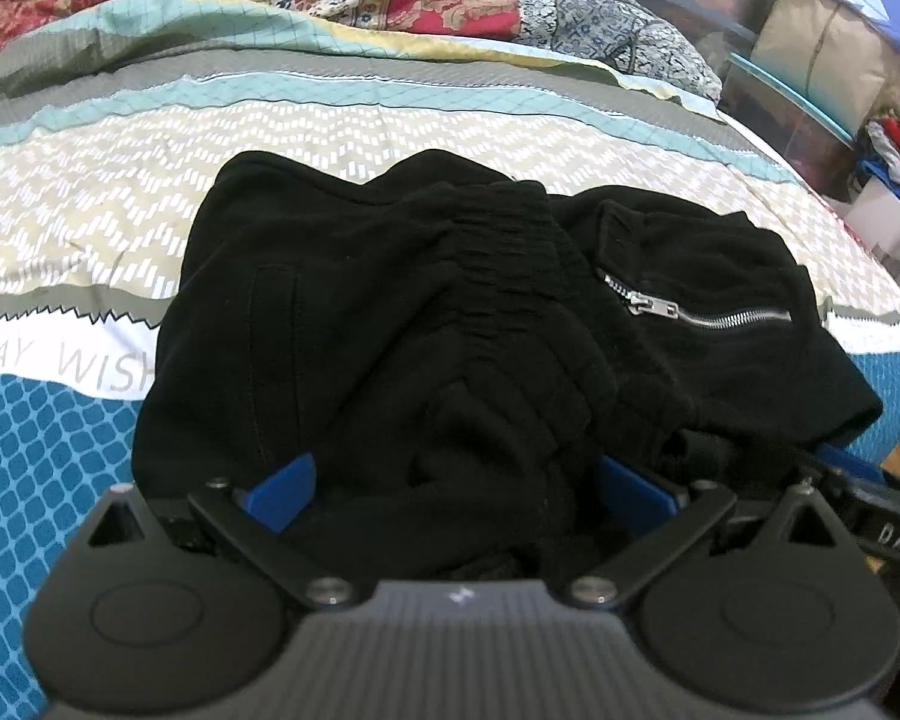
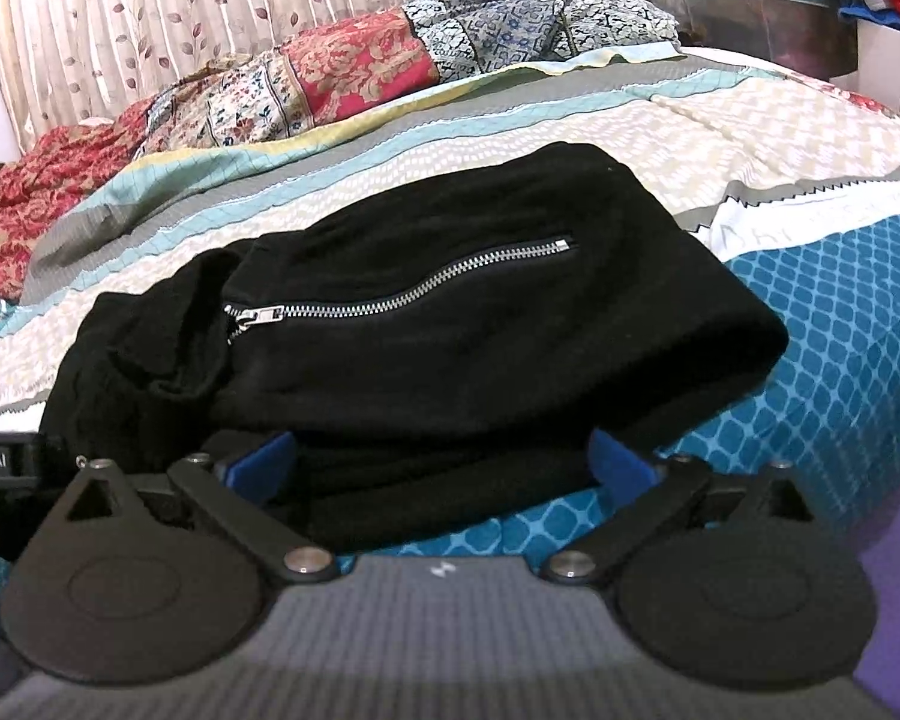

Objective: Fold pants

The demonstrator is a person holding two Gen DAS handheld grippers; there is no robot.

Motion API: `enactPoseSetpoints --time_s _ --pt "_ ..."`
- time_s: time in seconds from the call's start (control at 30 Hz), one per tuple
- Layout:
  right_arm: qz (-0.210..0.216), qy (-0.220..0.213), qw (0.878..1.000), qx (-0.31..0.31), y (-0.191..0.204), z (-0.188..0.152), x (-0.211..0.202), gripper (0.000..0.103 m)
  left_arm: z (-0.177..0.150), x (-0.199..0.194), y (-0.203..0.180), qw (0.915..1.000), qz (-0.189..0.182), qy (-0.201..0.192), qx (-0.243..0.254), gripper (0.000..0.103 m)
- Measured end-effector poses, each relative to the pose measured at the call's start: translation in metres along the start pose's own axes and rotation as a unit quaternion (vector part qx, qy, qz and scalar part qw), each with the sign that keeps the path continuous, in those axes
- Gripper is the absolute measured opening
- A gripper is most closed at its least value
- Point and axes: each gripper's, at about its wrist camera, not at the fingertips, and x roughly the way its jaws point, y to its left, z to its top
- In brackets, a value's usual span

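1. The black pants [image 1: 450, 312] lay bunched on the patterned bedspread [image 1: 90, 228], directly ahead of both grippers.
2. The left gripper [image 1: 456, 480] stood wide, its blue fingers [image 1: 282, 483] spread apart with the gathered fabric of the pants heaped between them; whether the pads pressed on the cloth could not be told.
3. The right gripper [image 2: 444, 462] stood at its widest, its blue fingers [image 2: 621, 459] either side of the near edge of the pants [image 2: 450, 324], with no squeeze on the cloth visible.
4. A silver zipper [image 2: 402, 294] ran across the top fold, just beyond the right gripper.
5. A floral quilt [image 2: 330, 78] lay crumpled far beyond the pants, with a leaf-print curtain [image 2: 150, 12] behind it.
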Motion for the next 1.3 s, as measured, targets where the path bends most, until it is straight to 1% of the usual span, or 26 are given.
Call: enactPoseSetpoints --time_s 0.1,0.17,0.33,0.63,0.77,0.9,1.0,1.07,1.13,1.17,1.23,1.3 --pt "0.003 -0.002 1.0 0.004 -0.001 0.0 -0.001 0.103 -0.002 0.001 -0.006 0.9995 0.013 0.004 0.027 0.103" --pt "0.001 0.0 1.0 0.0 0.001 0.0 0.0 0.103 -0.002 0.002 -0.009 0.9991 0.019 0.009 0.036 0.103" --pt "-0.008 0.004 1.0 -0.01 0.005 0.0 0.001 0.103 0.001 0.004 -0.005 0.9994 0.013 0.017 0.026 0.103" --pt "-0.002 0.002 1.0 -0.004 0.001 0.0 0.001 0.103 0.0 0.005 -0.005 0.9995 0.011 0.014 0.027 0.103" --pt "-0.006 0.003 1.0 -0.01 0.003 0.0 -0.001 0.103 0.002 0.003 -0.009 0.9987 0.016 0.014 0.046 0.103" --pt "-0.005 -0.002 1.0 -0.011 0.001 0.002 -0.01 0.103 0.0 -0.013 -0.011 0.9981 0.016 -0.009 0.058 0.103" --pt "-0.014 -0.024 1.0 -0.01 0.0 0.0 -0.022 0.103 -0.002 -0.029 -0.008 0.9977 0.01 -0.031 0.059 0.103" --pt "-0.019 -0.04 0.999 -0.016 0.001 -0.002 -0.028 0.102 -0.003 -0.036 -0.002 0.998 0.011 -0.044 0.045 0.103" --pt "-0.024 -0.045 0.999 -0.018 0.002 -0.003 -0.028 0.097 -0.003 -0.037 0.008 0.9986 0.014 -0.046 0.023 0.103" --pt "-0.026 -0.039 0.999 -0.016 0.002 -0.003 -0.026 0.095 -0.003 -0.036 0.012 0.9988 0.015 -0.046 0.012 0.103" --pt "-0.031 -0.017 0.999 -0.008 -0.001 -0.001 -0.016 0.082 -0.003 -0.033 0.019 0.9988 0.022 -0.043 -0.003 0.103" --pt "-0.039 0.004 0.999 0.009 -0.005 -0.001 -0.007 0.077 -0.005 -0.029 0.021 0.9987 0.036 -0.037 -0.002 0.103"
